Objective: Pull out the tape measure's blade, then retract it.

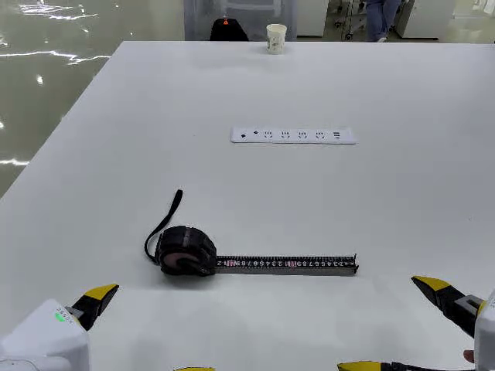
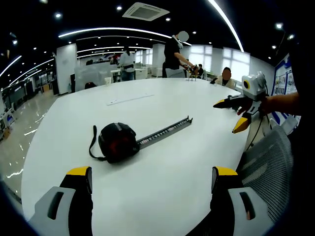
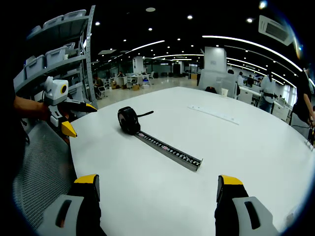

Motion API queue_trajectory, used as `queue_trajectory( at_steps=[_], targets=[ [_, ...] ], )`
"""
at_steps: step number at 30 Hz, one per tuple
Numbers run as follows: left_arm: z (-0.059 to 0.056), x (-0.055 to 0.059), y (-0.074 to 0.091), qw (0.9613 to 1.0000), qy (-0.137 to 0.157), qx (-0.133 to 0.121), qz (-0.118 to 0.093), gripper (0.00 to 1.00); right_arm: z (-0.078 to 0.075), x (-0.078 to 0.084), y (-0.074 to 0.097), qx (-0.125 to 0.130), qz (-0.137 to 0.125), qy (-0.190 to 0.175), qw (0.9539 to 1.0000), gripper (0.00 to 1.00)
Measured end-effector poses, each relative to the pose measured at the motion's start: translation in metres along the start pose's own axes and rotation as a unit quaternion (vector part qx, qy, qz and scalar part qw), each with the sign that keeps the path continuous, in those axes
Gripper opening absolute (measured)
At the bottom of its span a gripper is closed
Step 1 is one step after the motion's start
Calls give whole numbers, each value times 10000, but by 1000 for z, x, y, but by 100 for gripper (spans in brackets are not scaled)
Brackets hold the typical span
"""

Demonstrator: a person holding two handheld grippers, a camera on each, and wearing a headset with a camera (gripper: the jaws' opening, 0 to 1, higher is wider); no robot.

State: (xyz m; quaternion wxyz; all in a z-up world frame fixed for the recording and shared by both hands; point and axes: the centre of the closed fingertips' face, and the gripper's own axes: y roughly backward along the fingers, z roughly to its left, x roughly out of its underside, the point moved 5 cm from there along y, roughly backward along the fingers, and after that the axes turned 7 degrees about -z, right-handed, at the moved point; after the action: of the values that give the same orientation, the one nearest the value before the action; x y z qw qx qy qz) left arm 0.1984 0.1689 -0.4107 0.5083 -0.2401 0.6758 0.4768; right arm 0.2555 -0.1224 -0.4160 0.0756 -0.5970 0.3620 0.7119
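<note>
At the near edge of the white bench (image 1: 402,193), the left tool (image 1: 151,331) is hovering by the near left corner with its yellow-tipped jaws spread wide and nothing between them. The right tool (image 1: 380,323) is hovering toward the near right side, likewise released and gripping nothing. In the left gripper view the left tool (image 2: 151,173) is pointing its parted jaws across the bench at the tape measure (image 2: 117,141), while the right tool (image 2: 226,118) is showing at the right, held in a hand above the bench edge. In the right gripper view the right tool (image 3: 158,180) is facing the same thing from the other side, and the left tool (image 3: 83,121) is showing at the left, open and clear of the bench top. Just beyond both tools, well apart from either, the tape measure (image 1: 186,251) is sitting on the near half of the bench, left of its middle, its dark case showing a reddish face. Its blade (image 1: 286,263) is lying drawn out flat on the surface, running from the case toward the right edge, with the end hook at its far right tip. A black strap (image 1: 164,220) is looping from the case's left side toward the far edge. Farther on, around the middle of the bench, a white power strip (image 1: 294,135) is lying parallel to the blade. At the far edge a paper cup (image 1: 276,38) is standing upright.
</note>
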Motion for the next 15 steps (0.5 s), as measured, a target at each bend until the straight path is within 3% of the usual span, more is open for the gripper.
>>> queue_trajectory(
  at_steps=[15],
  targets=[
    [1,-1,1,10000,-3,-13,-12,99,1,-1,0,-13,3,-11,10000,99]
  ],
)
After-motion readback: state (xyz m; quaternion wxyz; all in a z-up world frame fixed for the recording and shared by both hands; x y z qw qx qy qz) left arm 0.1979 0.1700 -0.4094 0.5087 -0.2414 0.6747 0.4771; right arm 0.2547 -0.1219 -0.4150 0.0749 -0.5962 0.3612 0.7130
